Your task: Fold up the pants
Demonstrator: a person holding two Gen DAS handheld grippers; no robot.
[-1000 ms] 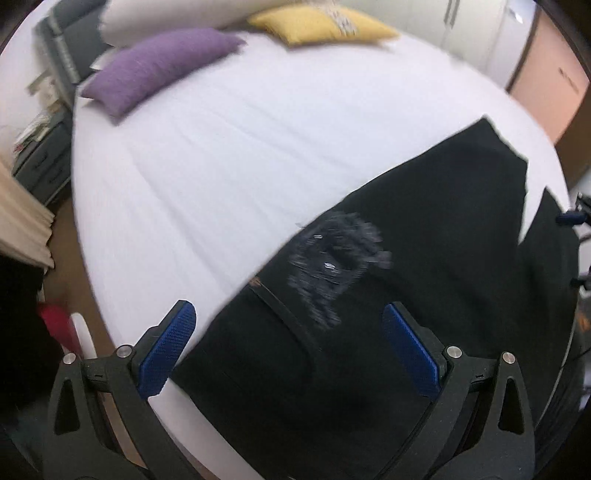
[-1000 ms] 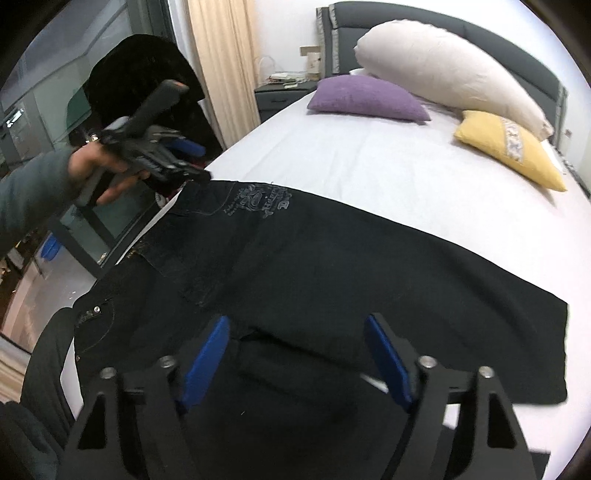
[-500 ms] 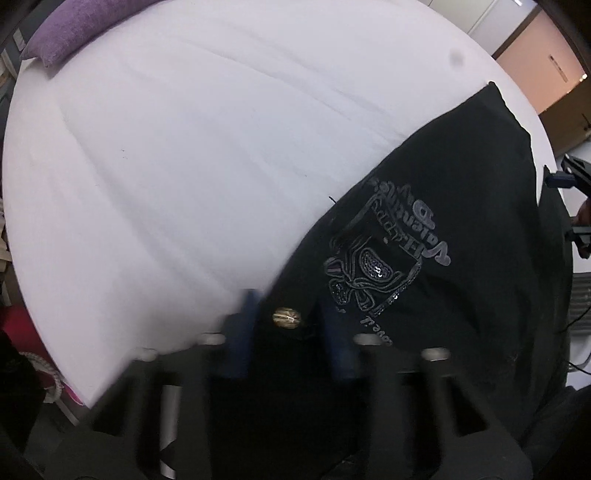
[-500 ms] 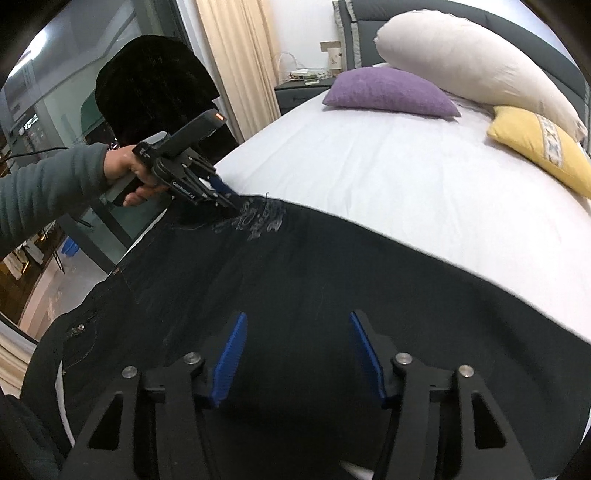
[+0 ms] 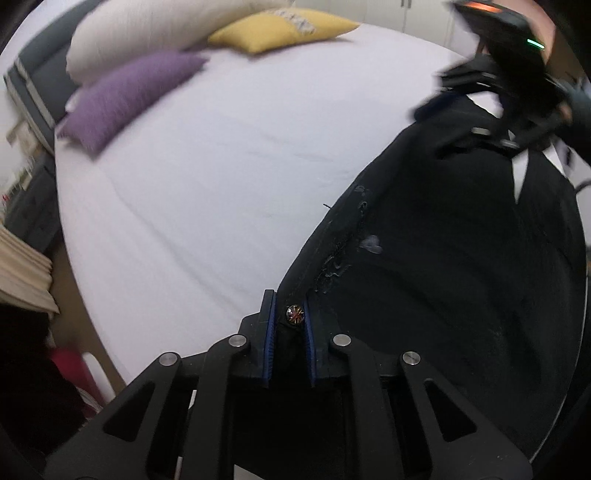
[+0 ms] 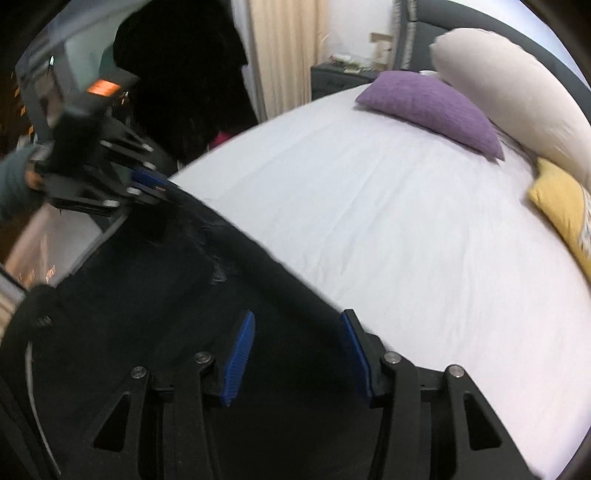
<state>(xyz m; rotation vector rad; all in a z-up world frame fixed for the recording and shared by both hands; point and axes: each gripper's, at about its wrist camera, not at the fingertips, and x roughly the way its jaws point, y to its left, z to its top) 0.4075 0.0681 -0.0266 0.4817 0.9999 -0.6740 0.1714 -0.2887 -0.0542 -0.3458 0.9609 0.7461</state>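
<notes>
Black pants [image 5: 461,266] lie on a white bed [image 5: 221,166], also seen in the right wrist view [image 6: 166,295]. My left gripper [image 5: 289,314] is shut on the waistband corner, with a metal button [image 5: 295,314] between its blue pads; it also shows in the right wrist view [image 6: 147,184], holding the raised waistband. My right gripper [image 6: 297,332] stands partly open over the black fabric by the pants' far edge; whether the pads touch the cloth is unclear. It shows blurred in the left wrist view [image 5: 480,88] at the leg end.
A purple pillow [image 6: 432,107], a cream bolster [image 6: 509,96] and a yellow pillow [image 6: 561,203] lie at the grey headboard [image 6: 480,14]. A nightstand [image 6: 343,74] and beige curtain [image 6: 288,48] stand beside the bed. The sheet's bed edge [image 5: 96,314] lies left of my left gripper.
My left gripper went from wide open to shut on the waistband corner and lifted it. My right gripper moved toward the pants' far edge and its jaws narrowed a little.
</notes>
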